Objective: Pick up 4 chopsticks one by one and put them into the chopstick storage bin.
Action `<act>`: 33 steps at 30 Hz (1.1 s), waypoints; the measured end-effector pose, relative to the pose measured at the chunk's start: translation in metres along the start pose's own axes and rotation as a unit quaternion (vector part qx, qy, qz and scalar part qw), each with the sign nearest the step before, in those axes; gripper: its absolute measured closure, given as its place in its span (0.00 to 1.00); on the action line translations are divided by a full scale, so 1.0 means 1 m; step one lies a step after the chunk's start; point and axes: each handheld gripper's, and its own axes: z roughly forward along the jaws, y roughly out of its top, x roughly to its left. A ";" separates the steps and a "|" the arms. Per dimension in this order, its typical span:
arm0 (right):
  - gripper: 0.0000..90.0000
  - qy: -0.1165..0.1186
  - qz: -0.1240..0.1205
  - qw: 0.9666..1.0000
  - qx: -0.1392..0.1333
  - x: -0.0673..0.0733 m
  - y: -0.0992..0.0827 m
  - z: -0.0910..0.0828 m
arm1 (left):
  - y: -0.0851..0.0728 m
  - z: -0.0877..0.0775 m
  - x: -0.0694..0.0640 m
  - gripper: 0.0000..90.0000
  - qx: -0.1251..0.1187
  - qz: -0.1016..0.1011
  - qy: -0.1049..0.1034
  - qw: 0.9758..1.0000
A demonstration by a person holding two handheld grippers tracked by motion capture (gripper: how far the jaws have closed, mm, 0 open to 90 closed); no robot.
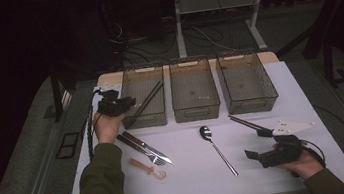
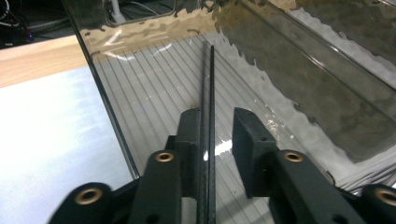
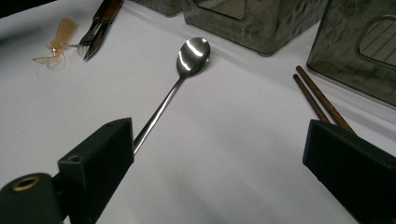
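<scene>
1. High view: the left gripper (image 1: 121, 104) hangs at the near left rim of the left bin (image 1: 144, 96), where a pair of dark chopsticks (image 1: 148, 100) leans slantwise from the near left corner towards the far right. Two more bins, the middle bin (image 1: 193, 88) and the right bin (image 1: 246, 81), stand in a row along the far side of the white surface (image 1: 190, 175). On the near part lie a knife and fork (image 1: 144, 149), a small amber spoon (image 1: 146, 168), a steel spoon (image 1: 217, 149) and brown chopsticks (image 1: 247, 123). The right gripper (image 1: 263, 154) rests low at the near right.
2. Left gripper view: the jaws stand slightly apart over the ribbed floor of the bin; the dark chopsticks run between them, touching the left jaw, clear of the right, so nothing is clamped.
3. Right gripper view: the jaws gape wide and hold nothing; the steel spoon's handle ends by the left jaw, the brown chopsticks by the right.
</scene>
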 end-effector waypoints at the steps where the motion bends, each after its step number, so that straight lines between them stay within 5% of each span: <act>1: 0.10 0.000 0.000 1.000 0.000 0.000 0.000 0.000 | 0.000 -0.001 0.000 0.75 -0.003 -0.001 -0.001 1.000; 17: 0.10 -0.001 -0.001 1.000 0.000 0.000 0.000 0.000 | 0.002 -0.018 -0.018 0.48 -0.022 0.026 -0.048 0.998; 33: 0.10 0.000 -0.001 1.000 0.000 0.000 0.000 -0.001 | -0.026 -0.046 -0.059 0.30 -0.044 0.070 -0.092 0.992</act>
